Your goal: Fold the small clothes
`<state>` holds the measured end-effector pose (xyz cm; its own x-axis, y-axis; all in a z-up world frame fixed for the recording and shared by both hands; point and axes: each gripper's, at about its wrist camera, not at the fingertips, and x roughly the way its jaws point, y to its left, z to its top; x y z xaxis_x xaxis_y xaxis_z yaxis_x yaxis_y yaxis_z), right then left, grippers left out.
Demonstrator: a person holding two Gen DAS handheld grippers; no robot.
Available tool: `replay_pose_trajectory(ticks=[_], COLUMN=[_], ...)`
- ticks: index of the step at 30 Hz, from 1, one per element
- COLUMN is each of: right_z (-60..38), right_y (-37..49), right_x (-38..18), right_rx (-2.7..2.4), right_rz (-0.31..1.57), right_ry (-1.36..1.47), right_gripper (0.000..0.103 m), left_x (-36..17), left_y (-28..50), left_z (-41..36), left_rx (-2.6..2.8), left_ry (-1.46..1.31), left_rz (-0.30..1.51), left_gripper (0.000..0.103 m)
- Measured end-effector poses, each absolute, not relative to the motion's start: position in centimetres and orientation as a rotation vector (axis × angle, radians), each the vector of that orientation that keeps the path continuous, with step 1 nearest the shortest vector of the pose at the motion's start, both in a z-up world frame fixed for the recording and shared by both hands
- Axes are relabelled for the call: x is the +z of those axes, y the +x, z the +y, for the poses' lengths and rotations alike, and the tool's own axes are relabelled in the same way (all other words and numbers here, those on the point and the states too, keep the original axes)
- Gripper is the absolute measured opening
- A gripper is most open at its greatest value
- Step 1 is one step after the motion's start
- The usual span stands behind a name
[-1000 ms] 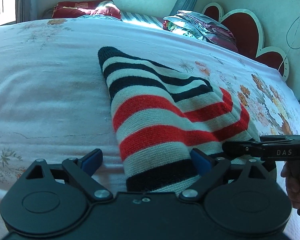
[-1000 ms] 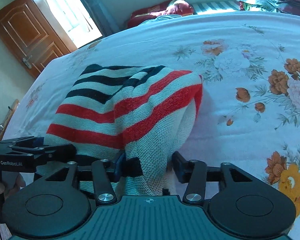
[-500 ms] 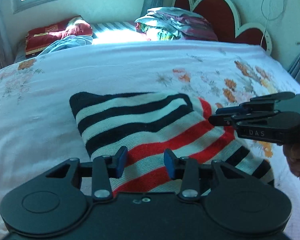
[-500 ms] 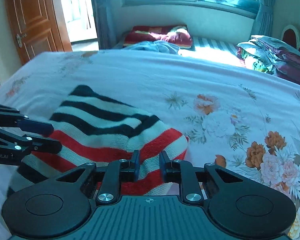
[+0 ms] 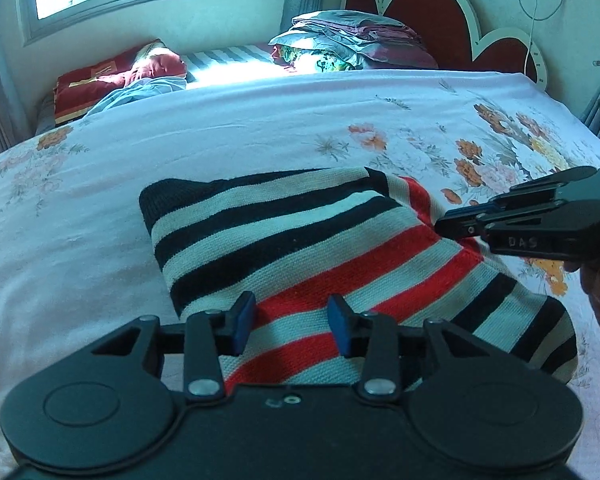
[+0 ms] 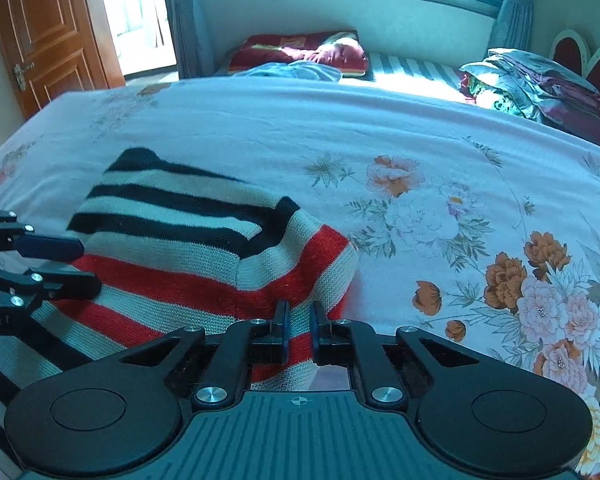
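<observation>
A knitted sweater with black, white and red stripes (image 5: 312, 256) lies folded on a bed with a white flowered sheet (image 5: 260, 120). It sits near the front edge of the bed, with the black and white stripes at the far end and the red stripes closer.

The left hand-held gripper (image 5: 292, 322) hangs over the near part of the sweater. Its two blue-tipped fingers (image 5: 242, 316) are spread apart and hold nothing.

The right hand-held gripper (image 6: 299, 330) is over the right near edge of the sweater (image 6: 204, 256). Its fingers (image 6: 280, 328) are close together with only a thin gap between them. Nothing is pinched there.

In the left view, the right hand-held gripper (image 5: 460, 224) pokes in from the right, just above the red stripes.

At the far side of the bed lie a dark red pillow (image 6: 300, 52) and a pile of folded blankets (image 5: 352, 44). A red heart-shaped headboard (image 5: 432, 12) stands at the far right. A brown wooden door (image 6: 48, 36) is at the far left.
</observation>
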<state>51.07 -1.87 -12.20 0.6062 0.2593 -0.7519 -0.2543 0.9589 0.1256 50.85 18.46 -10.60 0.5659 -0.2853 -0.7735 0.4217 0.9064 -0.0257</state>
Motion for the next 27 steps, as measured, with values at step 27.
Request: replay_pose_trajectory(ticks=[27], right_z=[-3.2], right_y=[39.9], right_x=[-9.2], right_rx=[0.384], right_rz=[0.826], right_ry=[0.081], right_gripper=[0.009], left_x=[-8.9], left_y=[39.8], left_z=[20.7], left_rx=[-0.383], left_ry=[0.064], left_rz=[0.785], left_gripper=[0.026])
